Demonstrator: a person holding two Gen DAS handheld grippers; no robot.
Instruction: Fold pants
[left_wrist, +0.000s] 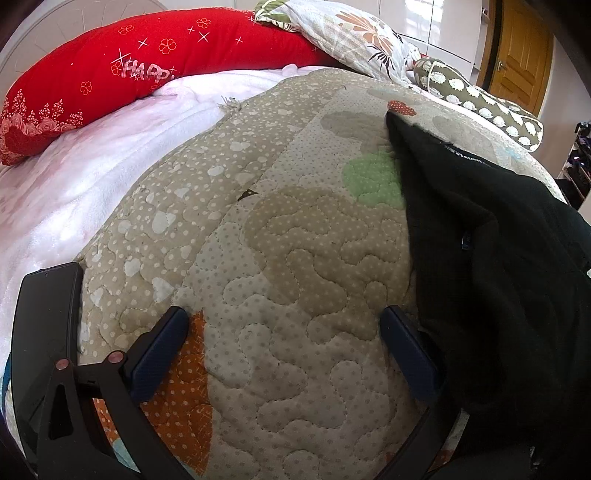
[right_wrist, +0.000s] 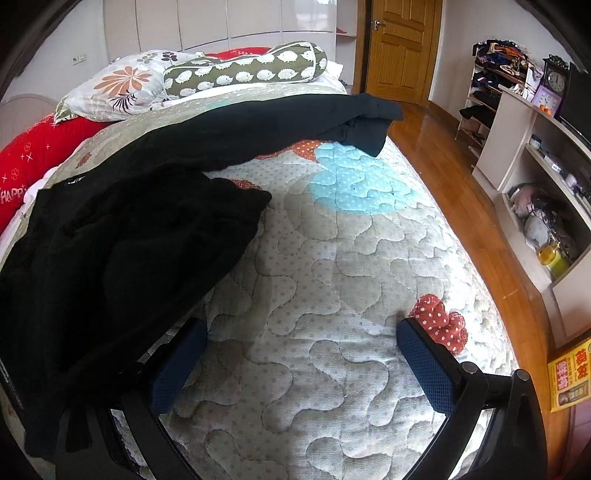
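Note:
Black pants (right_wrist: 122, 236) lie rumpled on the quilted bedspread (right_wrist: 325, 266). One leg stretches toward the far right edge of the bed, and the waist end is bunched at the left. In the left wrist view the pants (left_wrist: 491, 236) fill the right side. My left gripper (left_wrist: 284, 321) hovers open over bare quilt (left_wrist: 258, 236), its right finger close beside the pants' edge. My right gripper (right_wrist: 303, 332) is open above the quilt, with its left finger next to the bunched black fabric. Nothing sits between either pair of fingers.
A red pillow (left_wrist: 122, 70), a floral pillow (right_wrist: 118, 88) and a hedgehog-print bolster (right_wrist: 243, 70) lie at the head of the bed. A pale pink blanket (left_wrist: 74, 177) covers the left side. Wooden floor (right_wrist: 454, 184), shelves (right_wrist: 535, 177) and a door (right_wrist: 399, 48) are to the right.

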